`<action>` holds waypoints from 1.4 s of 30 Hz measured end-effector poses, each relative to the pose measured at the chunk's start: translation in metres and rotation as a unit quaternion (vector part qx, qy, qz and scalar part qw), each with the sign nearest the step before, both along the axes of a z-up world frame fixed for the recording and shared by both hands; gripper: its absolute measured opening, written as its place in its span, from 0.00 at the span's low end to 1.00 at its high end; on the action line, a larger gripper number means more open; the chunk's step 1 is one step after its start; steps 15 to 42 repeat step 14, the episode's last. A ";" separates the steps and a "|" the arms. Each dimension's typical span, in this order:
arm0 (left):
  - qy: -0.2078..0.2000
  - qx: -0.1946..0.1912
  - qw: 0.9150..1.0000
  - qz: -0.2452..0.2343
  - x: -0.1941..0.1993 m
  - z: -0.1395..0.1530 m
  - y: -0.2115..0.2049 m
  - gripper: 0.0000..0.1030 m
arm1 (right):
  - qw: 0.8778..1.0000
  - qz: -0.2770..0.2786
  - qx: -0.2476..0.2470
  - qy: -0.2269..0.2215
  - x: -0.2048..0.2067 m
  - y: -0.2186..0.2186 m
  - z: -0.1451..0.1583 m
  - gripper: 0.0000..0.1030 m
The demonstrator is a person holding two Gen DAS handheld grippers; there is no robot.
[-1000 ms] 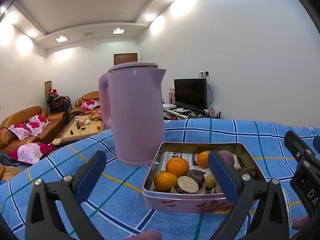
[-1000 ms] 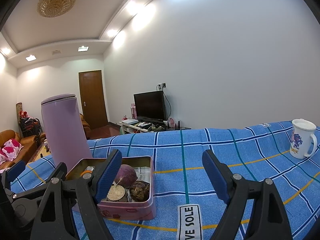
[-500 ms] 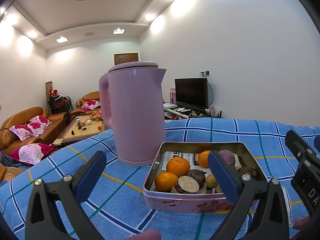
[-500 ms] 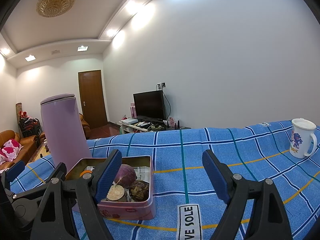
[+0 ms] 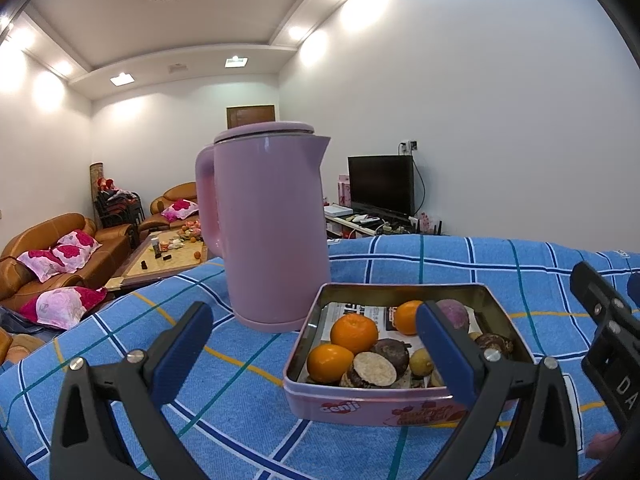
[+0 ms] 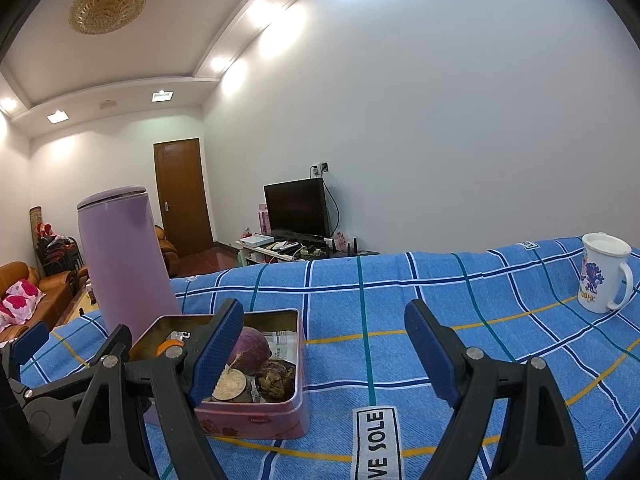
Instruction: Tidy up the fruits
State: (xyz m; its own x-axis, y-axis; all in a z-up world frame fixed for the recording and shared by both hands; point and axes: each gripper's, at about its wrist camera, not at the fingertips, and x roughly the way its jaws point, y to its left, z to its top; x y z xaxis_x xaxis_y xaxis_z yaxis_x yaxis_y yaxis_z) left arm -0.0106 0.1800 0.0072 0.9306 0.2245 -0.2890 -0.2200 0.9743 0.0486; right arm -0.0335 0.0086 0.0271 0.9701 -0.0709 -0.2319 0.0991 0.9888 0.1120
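A: Where's the fruit?
B: All in the pink tin, sitting on the blue plaid cloth. Tin's lined with newspaper. Three oranges: one at near left, one just behind it, a third further back, partly hidden by a finger.
A: Other stuff in there?
B: Purple round fruit at the far right, a cut dark fruit with pale face up in the near middle, a wrinkled brown one at right, a small yellowish one between.
A: Tongs?
B: Left gripper released, jaws wide, nothing between the pads; its right finger overlaps the tin in view, contact can't be told. Right gripper also spread wide and empty, aimed over bare cloth right of the tin, left finger in front of the tin's near corner.
A: Around it?
B: Pink kettle upright, just left of and behind the tin, close, touching unclear. White mug far right on the cloth, well apart. Label strip on the cloth near the right gripper.
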 end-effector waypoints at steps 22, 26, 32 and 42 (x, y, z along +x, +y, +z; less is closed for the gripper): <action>0.007 -0.003 1.000 0.001 0.002 0.001 0.003 1.00 | 1.000 -0.007 0.007 0.011 0.003 -0.001 -0.001 0.82; 0.007 -0.003 1.000 0.001 0.002 0.001 0.003 1.00 | 1.000 -0.007 0.007 0.011 0.003 -0.001 -0.001 0.82; 0.007 -0.003 1.000 0.001 0.002 0.001 0.003 1.00 | 1.000 -0.007 0.007 0.011 0.003 -0.001 -0.001 0.82; 0.007 -0.003 1.000 0.001 0.002 0.001 0.003 1.00 | 1.000 -0.007 0.007 0.011 0.003 -0.001 -0.001 0.82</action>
